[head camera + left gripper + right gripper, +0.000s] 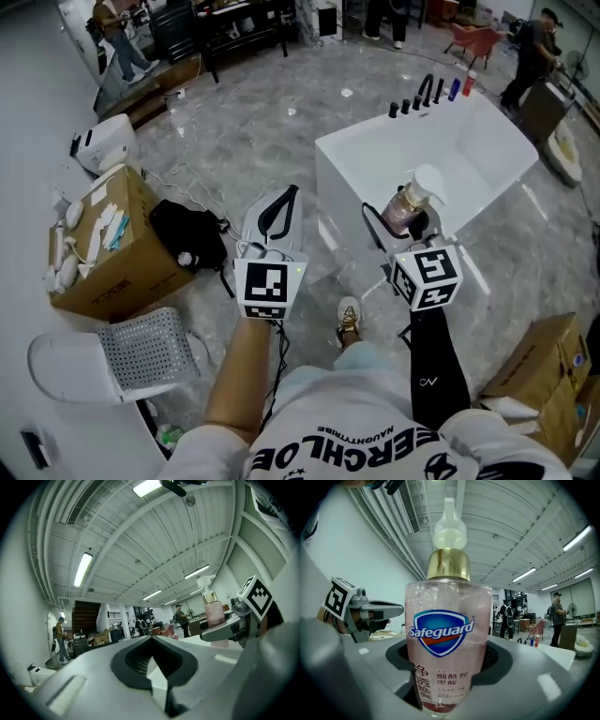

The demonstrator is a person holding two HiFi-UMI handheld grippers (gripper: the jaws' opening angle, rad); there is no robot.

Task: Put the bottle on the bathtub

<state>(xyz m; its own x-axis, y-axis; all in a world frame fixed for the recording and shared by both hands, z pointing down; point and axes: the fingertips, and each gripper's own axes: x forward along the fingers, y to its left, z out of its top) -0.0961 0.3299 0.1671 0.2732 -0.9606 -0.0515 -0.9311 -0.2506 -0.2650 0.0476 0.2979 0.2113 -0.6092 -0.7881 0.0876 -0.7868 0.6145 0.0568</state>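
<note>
The right claw [401, 225] is pinching the bottle [405, 208] low on its body, with the dark pads pressing on either side, and it is holding the bottle upright. In the right gripper view the bottle [447, 634] is filling the middle of the frame. Its clear body is carrying pale pink liquid, a bright gold collar is sitting at the neck, and a white pump head is rising above that. A blue shield label with a red swoosh is facing the camera and reading "Safeguard", with dark Chinese characters printed beneath it. In the head view the bottle is showing against the near end of the white bathtub [347, 164]. It is hanging in the claw and not yet resting on the rim. Dark tap fittings [427, 94] and a few small bottles [461, 87] are standing along the bathtub's far rim. The left claw [292, 190] is hanging beside the right one with its tips pressed together and nothing between them. From its own view, the bottle is showing off to the right. Further left on the grey marbled floor [253, 141], a black bag [187, 234] is lying just beside an open cardboard box [112, 253].
</note>
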